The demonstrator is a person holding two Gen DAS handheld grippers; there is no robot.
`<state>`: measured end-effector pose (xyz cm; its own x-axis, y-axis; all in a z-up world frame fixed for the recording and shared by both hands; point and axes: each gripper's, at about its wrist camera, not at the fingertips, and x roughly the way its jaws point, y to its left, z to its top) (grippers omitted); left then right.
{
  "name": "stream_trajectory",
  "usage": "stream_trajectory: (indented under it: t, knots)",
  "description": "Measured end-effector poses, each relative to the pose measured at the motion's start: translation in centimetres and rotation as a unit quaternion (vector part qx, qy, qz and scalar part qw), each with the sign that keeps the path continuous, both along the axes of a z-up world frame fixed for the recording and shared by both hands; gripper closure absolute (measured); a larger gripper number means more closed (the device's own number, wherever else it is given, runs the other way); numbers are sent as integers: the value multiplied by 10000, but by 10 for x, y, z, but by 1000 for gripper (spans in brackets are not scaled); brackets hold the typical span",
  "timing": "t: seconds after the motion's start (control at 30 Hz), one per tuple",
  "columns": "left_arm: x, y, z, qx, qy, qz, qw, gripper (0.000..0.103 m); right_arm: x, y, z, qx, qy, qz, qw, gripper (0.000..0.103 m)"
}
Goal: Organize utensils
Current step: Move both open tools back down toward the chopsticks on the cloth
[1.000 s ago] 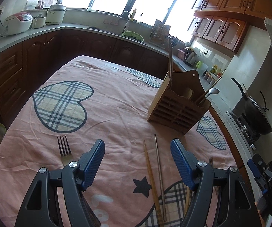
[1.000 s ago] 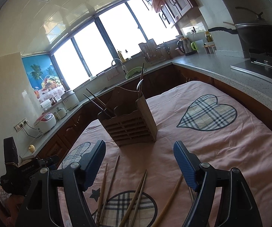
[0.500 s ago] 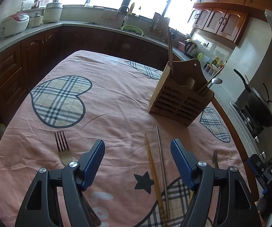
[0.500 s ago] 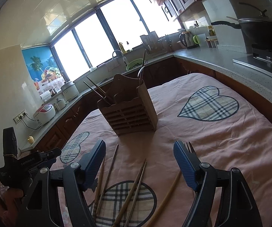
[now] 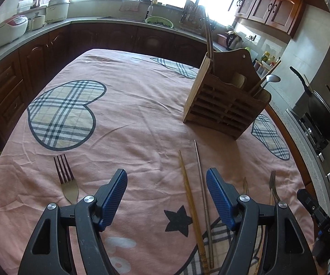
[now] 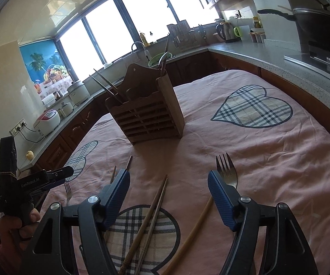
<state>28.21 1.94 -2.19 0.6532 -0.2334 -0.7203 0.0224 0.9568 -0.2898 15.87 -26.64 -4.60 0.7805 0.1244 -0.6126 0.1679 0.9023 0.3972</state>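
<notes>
— Since both tongs hang spread and empty, how much of the sorting would you call done?

— Part of it, I'd judge. Between the left tongs point(image 5: 166, 191) lie a wooden chopstick point(image 5: 191, 208) and a metal chopstick point(image 5: 202, 190), flat on the pink cloth of the bench point(image 5: 128, 105); a fork point(image 5: 67, 181) lies just outside the left finger.

— And the right tongs point(image 6: 168, 193)?

— A chopstick pair point(image 6: 152, 217) lies between them, a curved wooden handle point(image 6: 194, 231) beside it, and a second fork point(image 6: 227, 171) pokes out just past the right finger. Two more thin sticks point(image 6: 121, 169) sit by the left finger — none gripped.

— Farther out?

— Ahead of both tongs stands the wooden holder point(image 5: 224, 105), already with a few chopsticks and a spoon point(image 5: 268, 81) upright in it. So some pieces are stowed — the loose ones on the cloth are what is left.
</notes>
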Motion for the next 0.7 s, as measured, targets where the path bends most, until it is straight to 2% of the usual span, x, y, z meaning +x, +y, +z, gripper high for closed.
stream_trajectory:
  t: [0.13, 0.3, 0.43, 0.7]
  knots:
    - [8, -4, -7, 67, 113, -56, 9999, 33, 4, 0, -12, -1, 270, 28, 9996, 43]
    - [19, -9, -16, 142, 243, -56, 9996, 33, 9, -1, -23, 58, 472, 79, 9988, 59]
    - [29, -13, -23, 227, 349, -55, 9991, 33, 15, 5, -25, 48, 528, 218, 9984, 60]
    - [54, -29, -37, 497, 550, -197, 9971, 35, 38, 30, -44, -43, 971, 712, 9927, 77]
